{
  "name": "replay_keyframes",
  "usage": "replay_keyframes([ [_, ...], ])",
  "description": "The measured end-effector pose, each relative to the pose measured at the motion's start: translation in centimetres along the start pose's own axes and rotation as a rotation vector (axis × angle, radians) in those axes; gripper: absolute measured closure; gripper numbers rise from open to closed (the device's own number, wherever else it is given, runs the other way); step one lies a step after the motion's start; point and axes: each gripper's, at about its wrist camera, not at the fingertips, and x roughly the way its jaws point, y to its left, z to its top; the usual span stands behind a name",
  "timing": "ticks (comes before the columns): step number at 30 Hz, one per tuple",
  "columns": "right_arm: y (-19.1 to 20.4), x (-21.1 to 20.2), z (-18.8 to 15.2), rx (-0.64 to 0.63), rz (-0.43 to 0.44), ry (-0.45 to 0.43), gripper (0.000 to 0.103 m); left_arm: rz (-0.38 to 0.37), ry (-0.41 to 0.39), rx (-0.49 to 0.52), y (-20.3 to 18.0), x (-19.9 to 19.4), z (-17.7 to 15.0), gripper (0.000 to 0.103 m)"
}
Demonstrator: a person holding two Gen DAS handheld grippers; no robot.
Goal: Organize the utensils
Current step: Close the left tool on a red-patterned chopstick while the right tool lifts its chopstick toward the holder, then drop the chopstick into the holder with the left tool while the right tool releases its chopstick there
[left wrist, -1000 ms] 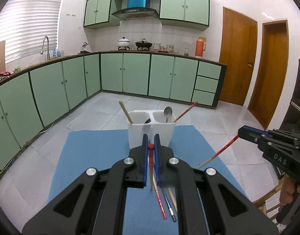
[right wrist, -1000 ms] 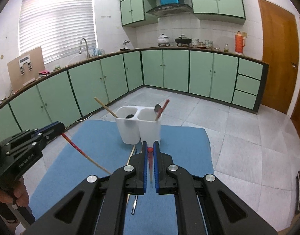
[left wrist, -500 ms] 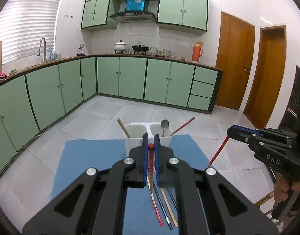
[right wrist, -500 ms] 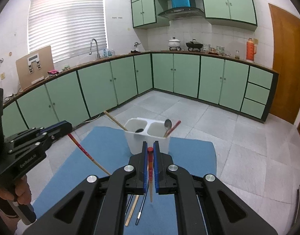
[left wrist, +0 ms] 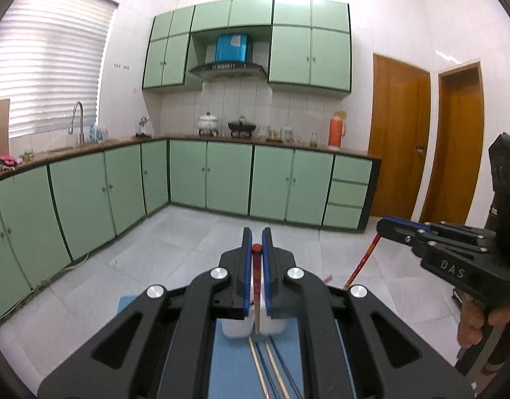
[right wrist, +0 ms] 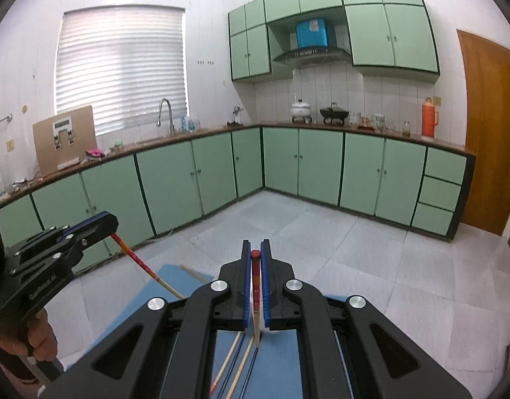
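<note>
My left gripper [left wrist: 256, 232] is shut on a red chopstick [left wrist: 256, 266] that hangs down between its fingers. My right gripper [right wrist: 255, 244] is shut on a second red chopstick [right wrist: 255, 272]. Both are raised high above the blue mat [left wrist: 231, 365]. The white two-cell utensil holder [left wrist: 235, 327] shows only partly, below the left jaws. Several loose chopsticks [left wrist: 271, 365] lie on the mat; they also show in the right wrist view [right wrist: 241, 362]. The right gripper [left wrist: 383, 227] shows in the left wrist view, the left gripper [right wrist: 110, 224] in the right wrist view.
The mat lies over a grey tiled floor [right wrist: 354, 249]. Green base cabinets [left wrist: 221, 179] run along the back and left walls under a counter with pots and an orange flask [left wrist: 336, 129]. Wooden doors [left wrist: 398, 139] stand at the right.
Both grippers have risen and tilted up with their chopsticks. The holder has dropped from mid-view to mostly hidden under the jaws. More of the walls and upper cabinets shows.
</note>
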Motion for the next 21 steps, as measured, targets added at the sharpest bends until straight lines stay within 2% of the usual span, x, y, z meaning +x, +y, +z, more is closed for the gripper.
replay_keyframes([
  [6, -0.5, 1.5, 2.4, 0.0, -0.017, -0.043, 0.097, 0.029, -0.063, 0.016, -0.8, 1.5, 2.4, 0.098],
  [11, -1.5, 3.4, 3.5, 0.02, -0.024, -0.061, 0.097, 0.053, -0.082, 0.025, -1.3, 3.9, 3.2, 0.098],
  [16, -2.5, 6.1, 3.7, 0.02, -0.051, -0.063, 0.097, 0.062, -0.054, 0.024, -1.1, 7.4, 2.8, 0.098],
  [21, -3.3, 9.1, 2.5, 0.043, -0.042, -0.043, 0.097, 0.074, -0.017, 0.037, -1.0, 10.7, 1.3, 0.098],
])
